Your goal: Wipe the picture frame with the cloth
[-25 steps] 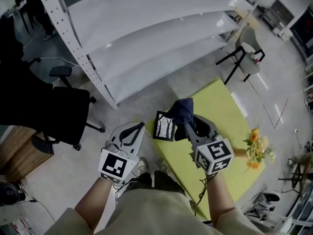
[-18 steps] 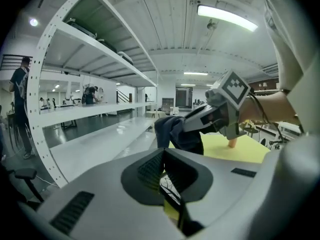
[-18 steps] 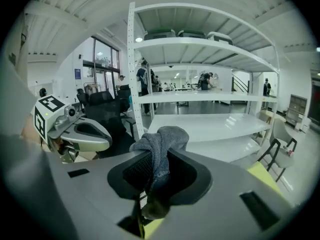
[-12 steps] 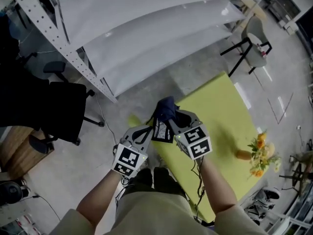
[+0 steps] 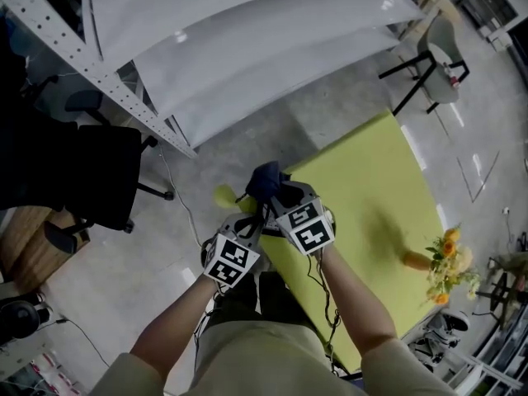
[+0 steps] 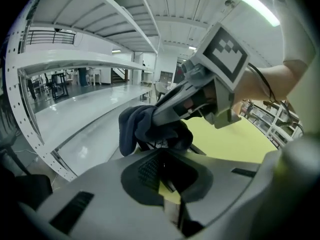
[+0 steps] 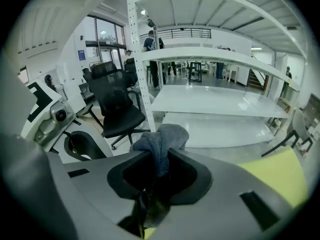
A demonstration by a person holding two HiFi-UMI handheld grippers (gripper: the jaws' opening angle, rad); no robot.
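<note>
Backdrop: white shelving rack [image 5: 247,48] beyond the yellow-green table [image 5: 371,180].
Left gripper [image 6: 162,159]: jaws pinching the picture frame [image 6: 159,143] by its edge, above the table's left corner.
Right gripper [image 7: 155,176]: clamped on a dark blue cloth [image 7: 162,139] that touches the frame.
Print: black-and-white square markers only.

The cloth [image 7: 162,139] is soft, fuzzy fabric, the shelves [image 5: 247,56] glossy white metal, the table [image 5: 371,188] matt.
</note>
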